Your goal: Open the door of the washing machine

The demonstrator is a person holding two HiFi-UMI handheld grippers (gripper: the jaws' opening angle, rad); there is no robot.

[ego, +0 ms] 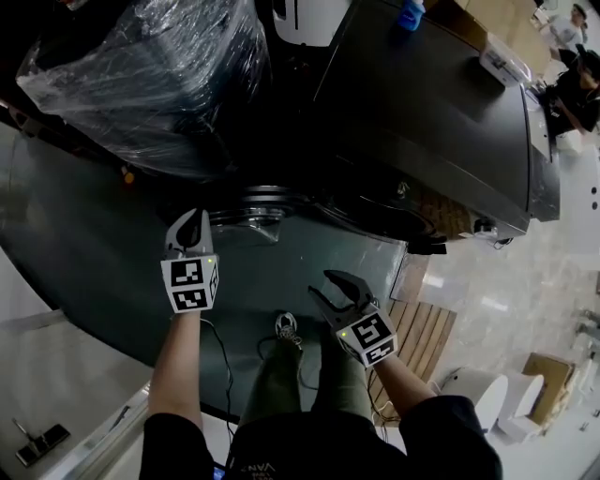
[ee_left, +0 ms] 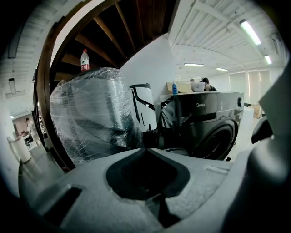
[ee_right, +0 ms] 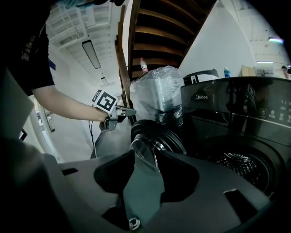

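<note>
The dark washing machine (ego: 441, 103) stands at the upper right of the head view, and its round door (ego: 255, 202) is swung out to the left. In the right gripper view the door (ee_right: 157, 135) hangs open with its glass bulge toward me, and the drum (ee_right: 241, 166) shows inside. My left gripper (ego: 194, 216) is shut with nothing in it, its tips just short of the door's rim. My right gripper (ego: 321, 284) is open and empty, nearer me and apart from the door. The left gripper (ee_right: 129, 110) also shows in the right gripper view, left of the door.
A bulky object wrapped in clear plastic (ego: 150, 75) stands left of the machine, with a water bottle (ee_left: 84, 60) on top. A blue bottle (ego: 410, 14) sits on the machine's lid. A wooden pallet (ego: 422, 328) and white rolls (ego: 487, 389) lie at the right. A person (ego: 577, 75) sits far back.
</note>
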